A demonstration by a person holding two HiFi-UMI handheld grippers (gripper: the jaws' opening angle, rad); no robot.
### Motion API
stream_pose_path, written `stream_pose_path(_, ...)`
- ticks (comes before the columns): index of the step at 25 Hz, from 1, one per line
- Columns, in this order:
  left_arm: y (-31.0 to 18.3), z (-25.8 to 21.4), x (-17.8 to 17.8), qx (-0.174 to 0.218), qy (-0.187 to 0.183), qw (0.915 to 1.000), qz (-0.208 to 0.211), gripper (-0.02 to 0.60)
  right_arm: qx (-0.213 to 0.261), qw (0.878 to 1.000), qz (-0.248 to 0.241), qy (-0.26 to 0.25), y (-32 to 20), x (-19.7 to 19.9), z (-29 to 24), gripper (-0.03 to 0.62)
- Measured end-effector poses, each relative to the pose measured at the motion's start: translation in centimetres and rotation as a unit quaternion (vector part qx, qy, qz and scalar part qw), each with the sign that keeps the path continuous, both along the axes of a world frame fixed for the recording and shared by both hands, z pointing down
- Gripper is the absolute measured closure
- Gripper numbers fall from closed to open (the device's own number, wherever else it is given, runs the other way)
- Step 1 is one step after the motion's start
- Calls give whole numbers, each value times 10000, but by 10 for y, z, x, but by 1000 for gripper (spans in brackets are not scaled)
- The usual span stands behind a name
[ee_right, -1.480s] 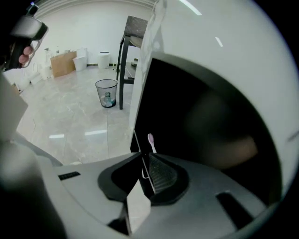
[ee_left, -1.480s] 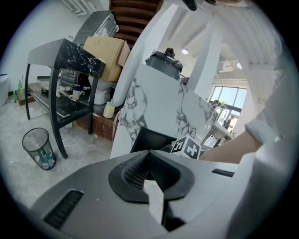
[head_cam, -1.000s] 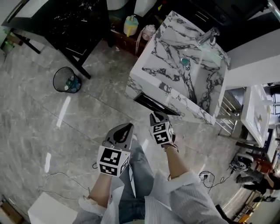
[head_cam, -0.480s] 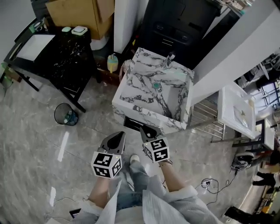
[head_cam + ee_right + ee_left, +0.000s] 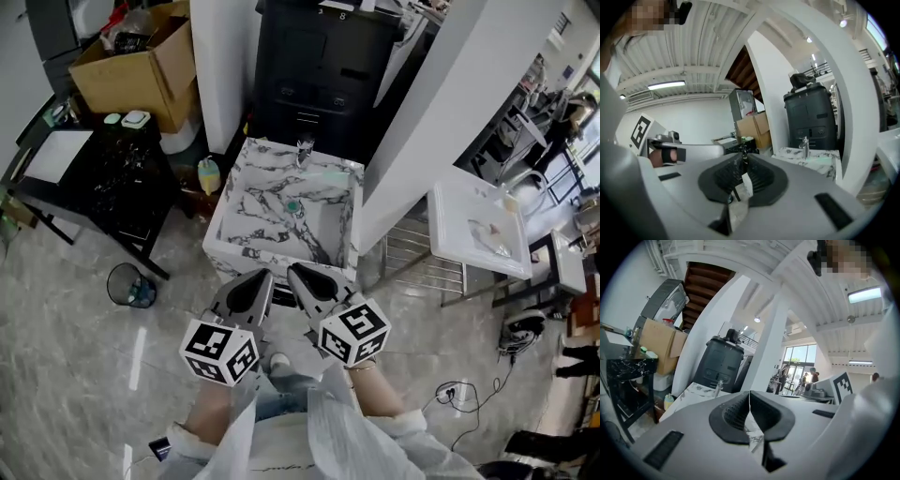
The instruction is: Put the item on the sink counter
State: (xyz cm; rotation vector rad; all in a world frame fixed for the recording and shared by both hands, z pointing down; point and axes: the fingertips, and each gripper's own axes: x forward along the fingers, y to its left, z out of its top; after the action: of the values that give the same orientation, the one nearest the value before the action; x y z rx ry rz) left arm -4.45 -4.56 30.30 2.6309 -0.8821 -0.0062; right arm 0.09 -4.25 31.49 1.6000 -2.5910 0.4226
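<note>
The item point(image 5: 746, 183) is a small, thin, pale piece, and I cannot tell what it is. It is pinched between the black pads of the right gripper point(image 5: 742, 162), whose jaws are nearly together on it. The left gripper point(image 5: 750, 401) has its jaws pressed together with nothing in them. Both grippers are side by side at the near edge of the marble sink counter point(image 5: 234, 249). A black bin point(image 5: 127, 284) stands on the floor to the left.
</note>
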Motion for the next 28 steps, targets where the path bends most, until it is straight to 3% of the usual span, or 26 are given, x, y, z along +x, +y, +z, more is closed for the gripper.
stream_pose_path(5,18,-27,23,202,215,9988,385,563,431,9990,15,98,22,7,-35,580)
stream_pose_path(11,27,-40,27,336,80,9968,723,563,631,9970,144,418,37,5,-56,583)
stream_pose_path(20,20,-40,19,355,4,9964,773,563,534,9980,302,167,29,8,-53,585)
stream_pose_path(28,18,-42,22,397,-15,9963,762,563,538,9979,257,254,23,7,-53,585)
